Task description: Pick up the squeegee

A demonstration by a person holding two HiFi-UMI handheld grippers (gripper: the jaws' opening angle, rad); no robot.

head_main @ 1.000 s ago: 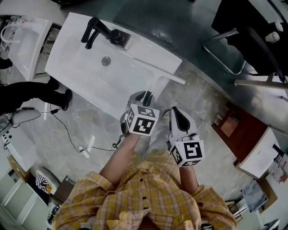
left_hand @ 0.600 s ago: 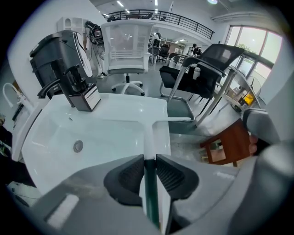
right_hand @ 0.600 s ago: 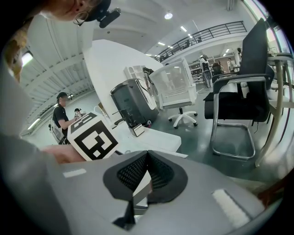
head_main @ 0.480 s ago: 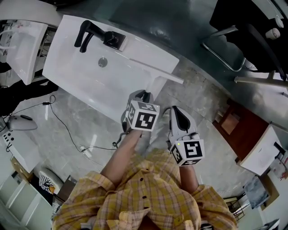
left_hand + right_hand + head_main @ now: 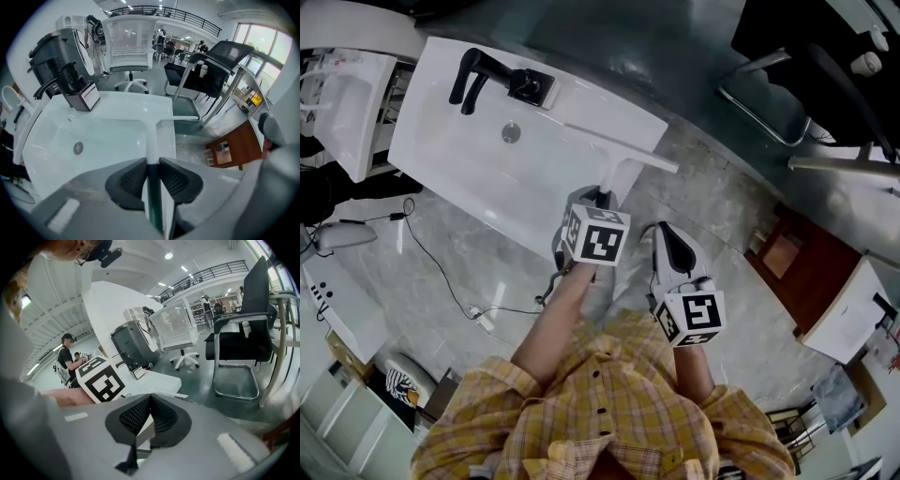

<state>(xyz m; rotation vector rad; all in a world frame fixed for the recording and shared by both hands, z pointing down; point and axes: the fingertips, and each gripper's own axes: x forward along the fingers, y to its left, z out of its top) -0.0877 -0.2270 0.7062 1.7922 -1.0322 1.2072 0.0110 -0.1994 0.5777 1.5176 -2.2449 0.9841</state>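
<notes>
The left tool (image 5: 152, 163) is clenched on the handle of the squeegee (image 5: 151, 136); both pads press on it. The blade of the squeegee lies across the right end of the white sink (image 5: 459, 150), at its rim. The right tool (image 5: 150, 398) is beside the left one, its jaws together with nothing between them.

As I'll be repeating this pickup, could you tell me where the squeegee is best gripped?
Its narrow handle, from the sink's near edge: it points that way, blade crosswise beyond. The left gripper is shut on it there.
</notes>
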